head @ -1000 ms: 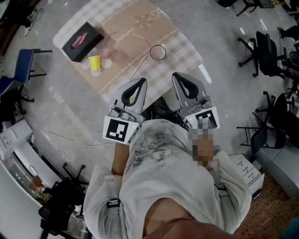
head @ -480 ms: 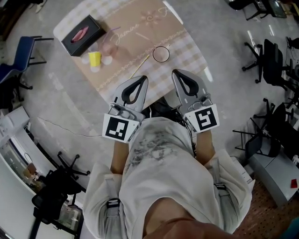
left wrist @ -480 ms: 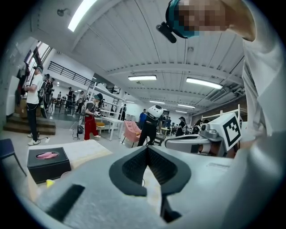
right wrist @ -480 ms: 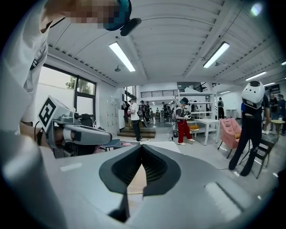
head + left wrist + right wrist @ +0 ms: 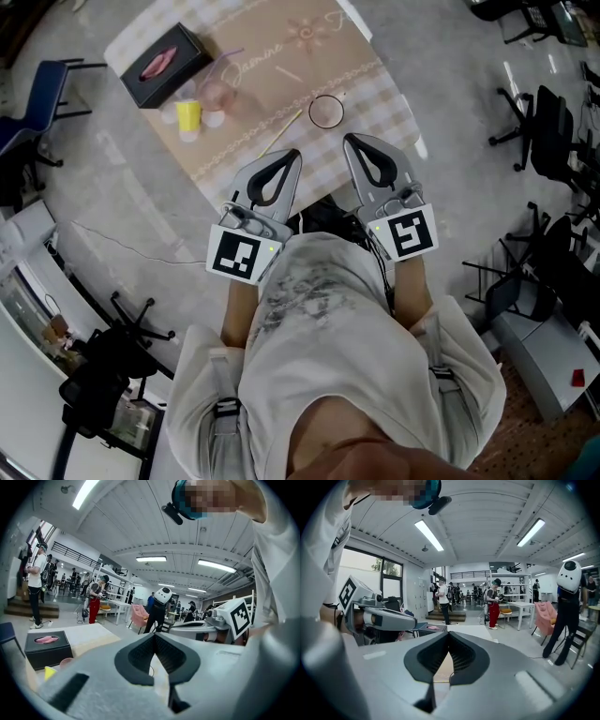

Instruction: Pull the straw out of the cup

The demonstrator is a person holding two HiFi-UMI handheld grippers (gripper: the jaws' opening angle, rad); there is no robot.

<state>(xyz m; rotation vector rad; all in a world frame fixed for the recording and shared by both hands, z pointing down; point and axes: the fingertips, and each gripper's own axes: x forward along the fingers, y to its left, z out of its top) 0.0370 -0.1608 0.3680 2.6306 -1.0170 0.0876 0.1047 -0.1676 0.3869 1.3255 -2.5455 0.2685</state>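
A pinkish see-through cup [image 5: 217, 94] stands on the checked table [image 5: 380, 80] at its far left part, with a thin purple straw [image 5: 228, 60] leaning out of it. My left gripper [image 5: 292, 155] and right gripper [image 5: 349, 141] hover side by side over the table's near edge, well short of the cup. Both are shut with nothing between the jaws. In the left gripper view the left gripper [image 5: 154, 634] has its tips together; in the right gripper view the right gripper [image 5: 449, 633] looks the same.
A black tissue box [image 5: 159, 66], a small yellow cup [image 5: 189, 116], a clear glass [image 5: 325, 111] and a thin pale stick [image 5: 278, 134] lie on the table. A blue chair [image 5: 37, 141] stands left, black office chairs [image 5: 553, 131] right. People stand far behind.
Both grippers have edged a little toward the table and slightly lower. Both stay shut, and nothing on the table has moved.
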